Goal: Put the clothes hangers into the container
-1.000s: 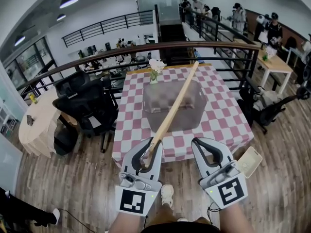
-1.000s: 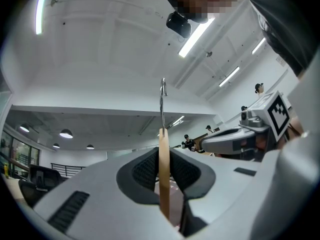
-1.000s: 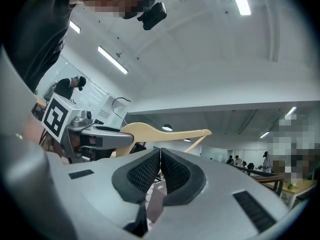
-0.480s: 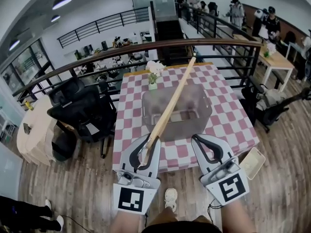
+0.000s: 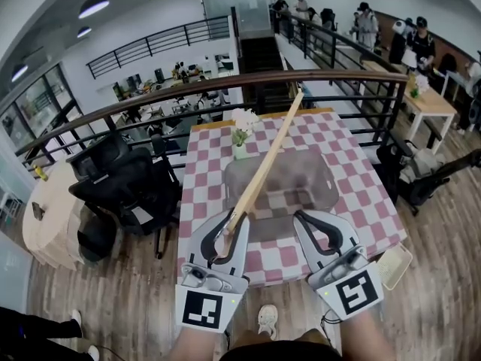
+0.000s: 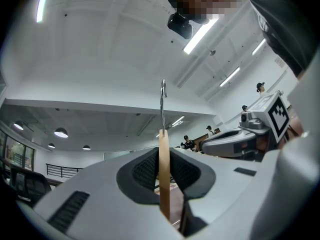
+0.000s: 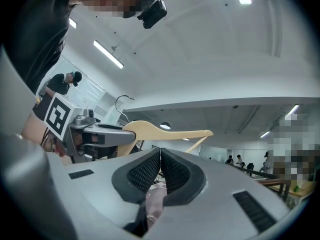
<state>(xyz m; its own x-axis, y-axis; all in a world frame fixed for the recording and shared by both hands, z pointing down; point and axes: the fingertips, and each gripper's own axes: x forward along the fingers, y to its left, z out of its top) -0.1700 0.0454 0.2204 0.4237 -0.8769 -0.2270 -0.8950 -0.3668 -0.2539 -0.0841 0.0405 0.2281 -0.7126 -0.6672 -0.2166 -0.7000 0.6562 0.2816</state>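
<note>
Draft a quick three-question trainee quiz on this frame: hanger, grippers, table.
1. Fill in: the hanger is clamped in the ___ gripper.
2. True or false: the right gripper holds a second hanger.
3. What stands on the table behind the container?
A. a vase of flowers
B. a laptop
C. a mug

Key:
1. left: the left gripper has it.
2. false: its jaws are shut on nothing.
3. A
</note>
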